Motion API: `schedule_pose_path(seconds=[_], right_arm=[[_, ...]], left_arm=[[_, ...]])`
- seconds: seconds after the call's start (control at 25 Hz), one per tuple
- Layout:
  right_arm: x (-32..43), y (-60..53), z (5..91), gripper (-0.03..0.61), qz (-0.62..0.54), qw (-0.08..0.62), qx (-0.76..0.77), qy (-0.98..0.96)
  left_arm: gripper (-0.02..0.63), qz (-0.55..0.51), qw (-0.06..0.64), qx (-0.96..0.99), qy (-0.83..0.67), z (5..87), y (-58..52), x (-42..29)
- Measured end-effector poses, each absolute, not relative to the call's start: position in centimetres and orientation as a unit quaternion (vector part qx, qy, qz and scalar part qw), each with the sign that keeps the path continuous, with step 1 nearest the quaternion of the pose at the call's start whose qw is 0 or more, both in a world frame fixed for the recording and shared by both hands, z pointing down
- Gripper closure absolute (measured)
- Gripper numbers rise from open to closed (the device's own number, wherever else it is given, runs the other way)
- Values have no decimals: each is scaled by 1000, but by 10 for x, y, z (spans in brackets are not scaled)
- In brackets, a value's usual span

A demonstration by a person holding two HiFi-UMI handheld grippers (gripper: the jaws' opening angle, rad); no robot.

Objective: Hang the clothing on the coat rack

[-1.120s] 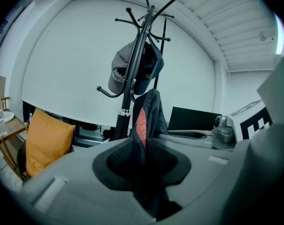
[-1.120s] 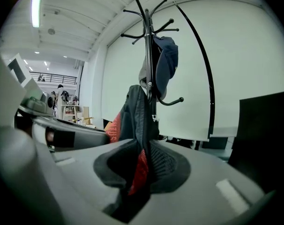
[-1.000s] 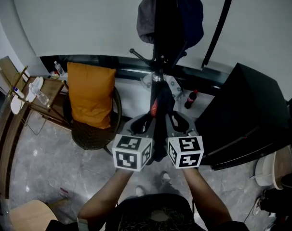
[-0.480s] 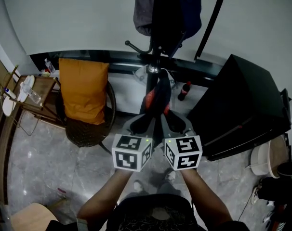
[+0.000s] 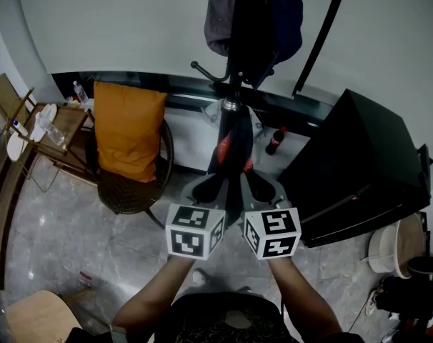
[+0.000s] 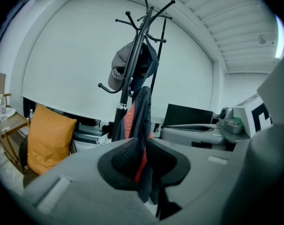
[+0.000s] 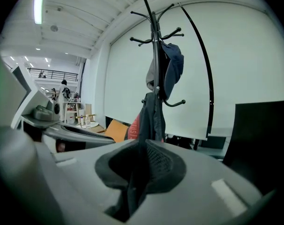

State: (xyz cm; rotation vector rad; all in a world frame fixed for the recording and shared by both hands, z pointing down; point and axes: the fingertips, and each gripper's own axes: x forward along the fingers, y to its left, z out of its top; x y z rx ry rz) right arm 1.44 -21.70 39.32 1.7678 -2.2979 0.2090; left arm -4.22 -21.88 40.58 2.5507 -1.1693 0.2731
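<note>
In the head view, the left tool (image 5: 211, 189) and the right tool (image 5: 262, 187) are held side by side, nearly touching, with their marker cubes toward the person. Between them they pinch the lower part of a dark garment (image 5: 231, 145) with a red-orange panel, which runs up from the tools to the pole of the coat rack (image 5: 234, 84) straight ahead. A grey cap (image 5: 218, 26) hangs high on the rack, beside a darker item. To the left of the rack stands a chair (image 5: 134, 195) with an orange cushion (image 5: 127, 131). To its right is a black cabinet (image 5: 359, 163), and a bottle (image 5: 276, 141) stands on the floor between them. In the left gripper view, the left tool (image 6: 144, 165) is closed on the garment (image 6: 139, 114). The cloth is squeezed between the dark pads, with a fold hanging below them and the rest rising toward the rack (image 6: 132, 64) just beyond. In the right gripper view, the right tool (image 7: 141, 168) is likewise clamped on the garment (image 7: 151, 118), with fabric filling the gap between its pads and trailing beneath. The garment stands upright just in front of the pole of the rack (image 7: 154, 41).
</note>
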Motion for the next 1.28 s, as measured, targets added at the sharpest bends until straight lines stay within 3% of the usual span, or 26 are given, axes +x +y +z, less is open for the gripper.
schedule_pose_path(seconds=[0.6, 1.28], right_arm=[[47, -186, 384, 577, 69, 91, 557, -823], [64, -145, 376, 578, 56, 87, 500, -860]], left_arm=[[584, 104, 147, 868, -463, 399, -180, -11], [607, 105, 131, 847, -504, 392, -138, 18]])
